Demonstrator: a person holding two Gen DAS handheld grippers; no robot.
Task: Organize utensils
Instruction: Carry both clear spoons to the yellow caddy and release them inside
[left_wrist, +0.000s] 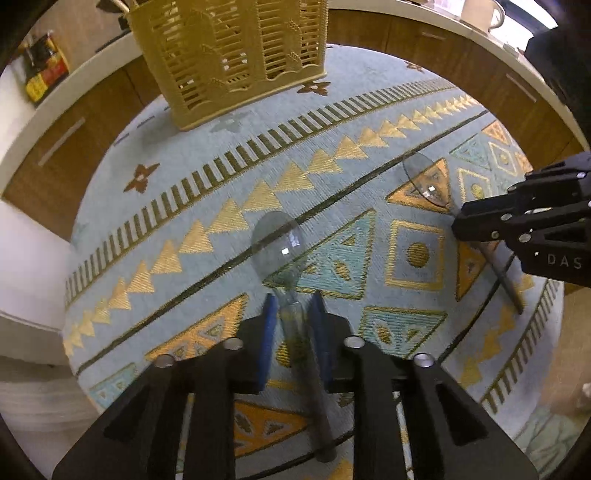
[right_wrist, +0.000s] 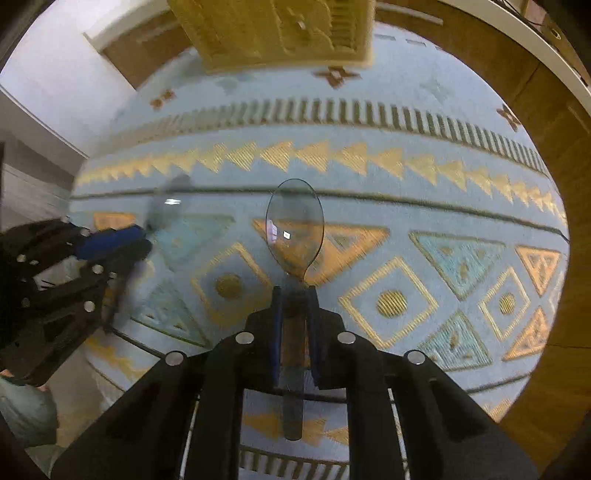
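Note:
My left gripper (left_wrist: 293, 306) is shut on a clear plastic spoon (left_wrist: 277, 245), bowl forward, held above the patterned tablecloth. My right gripper (right_wrist: 294, 295) is shut on a second clear plastic spoon (right_wrist: 294, 227), bowl forward. In the left wrist view the right gripper (left_wrist: 458, 221) shows at the right with its spoon (left_wrist: 426, 181). In the right wrist view the left gripper (right_wrist: 144, 236) shows at the left with its blurred spoon (right_wrist: 168, 205). A tan slotted utensil holder (left_wrist: 232, 55) stands at the far side of the table; it also shows in the right wrist view (right_wrist: 280, 29).
The round table has a light blue cloth with gold and orange geometric patterns (left_wrist: 207, 177). Wooden cabinets with a white counter (left_wrist: 461, 48) curve behind it. A white mug (left_wrist: 484, 14) and a yellow-red package (left_wrist: 44, 70) sit on the counter.

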